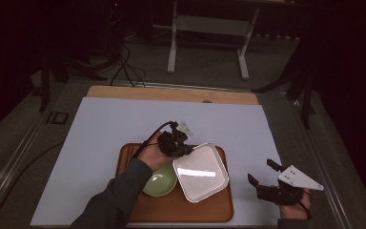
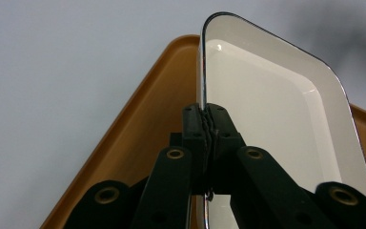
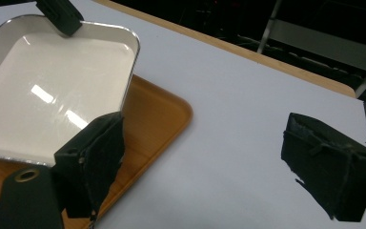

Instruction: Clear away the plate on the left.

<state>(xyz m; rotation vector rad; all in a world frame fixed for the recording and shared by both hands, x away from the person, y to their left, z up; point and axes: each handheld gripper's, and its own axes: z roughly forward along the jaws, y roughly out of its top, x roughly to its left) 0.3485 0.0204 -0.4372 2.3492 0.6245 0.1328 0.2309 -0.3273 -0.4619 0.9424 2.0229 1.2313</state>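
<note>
A white square enamel dish [image 1: 200, 173] with a dark rim rests tilted over the brown wooden tray [image 1: 181, 210], its near-left corner overlapping a green bowl [image 1: 159, 182]. My left gripper [image 1: 187, 150] is shut on the dish's far-left rim; in the left gripper view the jaws pinch that thin rim [image 2: 204, 125], with the dish [image 2: 271, 119] stretching away to the right. My right gripper [image 1: 262, 172] stands open above the white mat to the right of the tray, nothing between its fingers [image 3: 93, 157]. The dish [image 3: 47, 100] and the tray [image 3: 157, 119] lie at that view's left.
A white mat [image 1: 100, 143] covers the wooden table [image 1: 171, 93]. Beyond the table a white frame stand [image 1: 209, 28] and cables [image 1: 124, 67] sit on the grey floor. A person's sleeve [image 1: 119, 195] comes in from the bottom edge.
</note>
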